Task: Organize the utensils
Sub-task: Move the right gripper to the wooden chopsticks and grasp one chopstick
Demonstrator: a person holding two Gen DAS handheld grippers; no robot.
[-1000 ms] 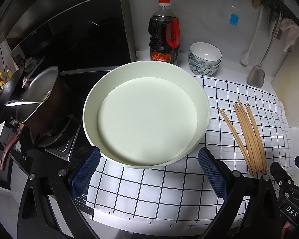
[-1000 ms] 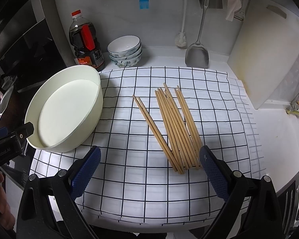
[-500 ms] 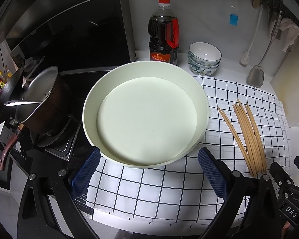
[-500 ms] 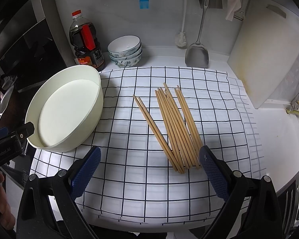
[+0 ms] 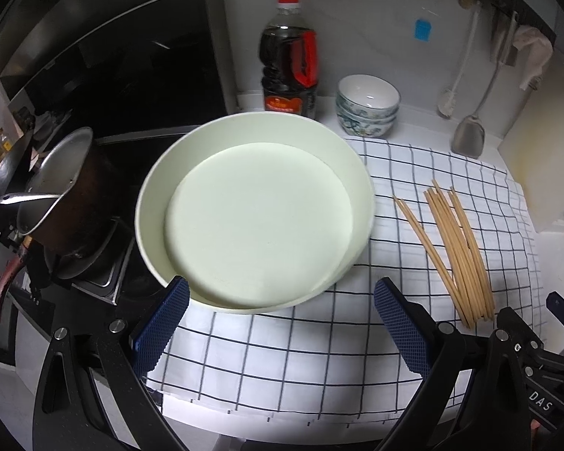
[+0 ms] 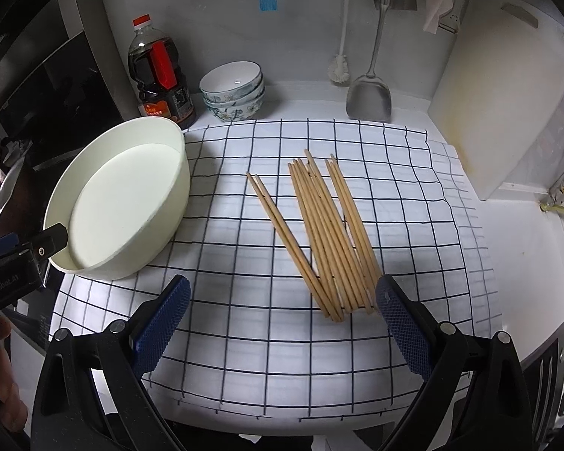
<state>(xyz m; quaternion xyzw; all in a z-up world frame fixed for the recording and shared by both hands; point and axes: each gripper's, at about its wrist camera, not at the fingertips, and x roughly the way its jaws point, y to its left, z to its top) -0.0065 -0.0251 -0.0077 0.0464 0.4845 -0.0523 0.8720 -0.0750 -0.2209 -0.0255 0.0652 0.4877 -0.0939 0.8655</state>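
Observation:
Several wooden chopsticks lie loose on a white checked cloth, fanned out with near ends together; they also show in the left wrist view. A pale round empty basin stands at the cloth's left edge, also in the right wrist view. My left gripper is open and empty, just in front of the basin's near rim. My right gripper is open and empty, just short of the chopsticks' near ends.
A dark sauce bottle and stacked patterned bowls stand at the back wall. A metal spatula and a brush hang there. A white cutting board leans at the right. A pot with a lid sits on the stove at left.
My left gripper has drifted slightly left and nearer the basin. My right gripper has moved a little forward toward the chopsticks. Nothing was taken hold of.

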